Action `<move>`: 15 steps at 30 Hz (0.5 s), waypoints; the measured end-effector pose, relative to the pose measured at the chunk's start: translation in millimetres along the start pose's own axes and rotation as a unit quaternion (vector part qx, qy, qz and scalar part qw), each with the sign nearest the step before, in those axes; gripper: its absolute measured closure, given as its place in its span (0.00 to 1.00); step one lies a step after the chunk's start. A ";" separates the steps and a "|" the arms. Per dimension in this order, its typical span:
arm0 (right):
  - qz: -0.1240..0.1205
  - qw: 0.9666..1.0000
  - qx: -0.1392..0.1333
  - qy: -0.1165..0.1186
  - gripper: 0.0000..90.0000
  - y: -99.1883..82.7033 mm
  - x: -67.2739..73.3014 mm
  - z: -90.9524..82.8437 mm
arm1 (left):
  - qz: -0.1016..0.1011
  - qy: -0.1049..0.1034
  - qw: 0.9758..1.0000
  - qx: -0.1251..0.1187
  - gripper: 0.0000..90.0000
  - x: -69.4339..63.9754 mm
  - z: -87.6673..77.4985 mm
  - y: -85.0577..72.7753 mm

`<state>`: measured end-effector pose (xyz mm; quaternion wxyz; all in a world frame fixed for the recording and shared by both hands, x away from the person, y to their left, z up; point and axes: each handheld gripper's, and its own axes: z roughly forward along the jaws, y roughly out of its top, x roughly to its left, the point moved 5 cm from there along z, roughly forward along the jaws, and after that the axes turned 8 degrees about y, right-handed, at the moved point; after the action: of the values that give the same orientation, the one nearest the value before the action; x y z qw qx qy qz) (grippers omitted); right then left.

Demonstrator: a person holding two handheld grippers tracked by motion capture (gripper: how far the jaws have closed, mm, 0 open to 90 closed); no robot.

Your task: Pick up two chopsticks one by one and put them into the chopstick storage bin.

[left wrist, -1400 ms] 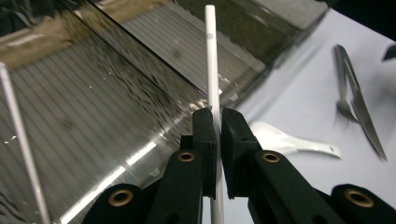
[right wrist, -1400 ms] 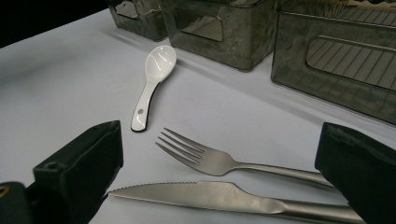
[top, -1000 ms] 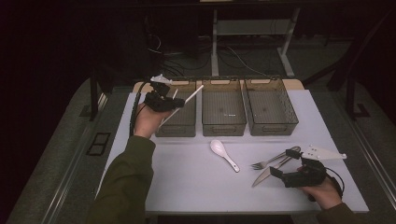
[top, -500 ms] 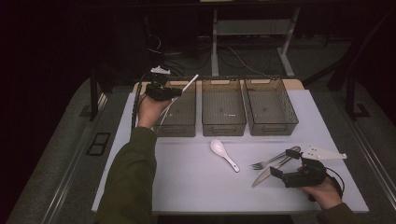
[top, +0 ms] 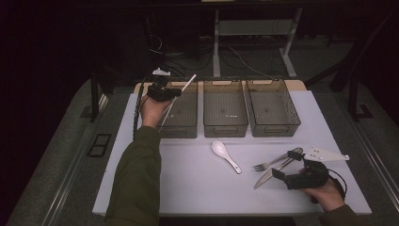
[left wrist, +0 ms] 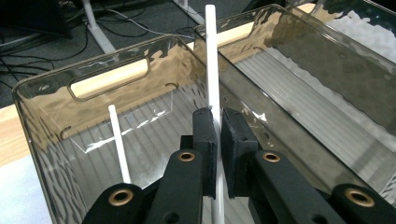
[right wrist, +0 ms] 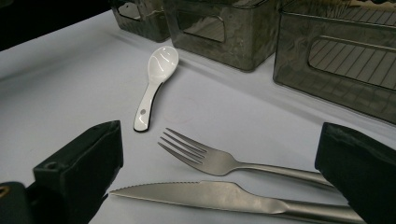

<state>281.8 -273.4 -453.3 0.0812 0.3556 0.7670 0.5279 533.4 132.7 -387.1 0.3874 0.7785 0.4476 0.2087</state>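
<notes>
Across the white table point(top: 188, 179), three smoky bins are lining the far edge while dark floor and cables are showing beyond.
Left tongs point(left wrist: 218, 140) are clamping a white stick point(left wrist: 211, 60) over the left bin point(top: 181, 115), its lower end hidden; right tongs point(right wrist: 219, 177) are gaping around fork point(right wrist: 224, 161) and knife point(right wrist: 210, 192) near the right front corner, spoon point(top: 225, 155) lying mid-table.

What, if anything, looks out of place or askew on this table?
Nothing looks damaged or spilled. One white chopstick leans tilted inside the left bin, another is clamped in the left hand-held gripper. Spoon, fork and knife lie loose.
</notes>
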 end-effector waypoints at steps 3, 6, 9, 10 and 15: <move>0.000 1.000 0.000 0.000 0.01 0.0 0.0 0.0 | 0.001 0.003 1.000 0.006 0.93 1.5 4.0 -3.2; 0.000 1.000 0.000 0.001 0.01 0.0 0.1 0.0 | -0.005 0.003 1.000 0.013 0.93 1.1 8.2 -5.6; 0.001 1.000 0.000 0.001 0.01 0.0 -0.1 -0.1 | -0.002 0.003 1.000 0.022 0.93 0.1 12.7 -8.3; 0.001 1.000 0.000 0.001 0.01 0.0 -0.2 -0.1 | 0.000 0.003 1.000 0.025 0.93 -0.2 14.1 -9.2; 0.001 1.000 -0.001 0.001 0.01 0.1 -0.1 -0.3 | 0.003 0.007 0.999 0.039 0.92 -2.1 18.7 -13.0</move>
<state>281.8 -273.6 -453.1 0.0800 0.3552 0.7665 0.5290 537.8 127.0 -408.8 0.3529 0.7926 0.4561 0.1978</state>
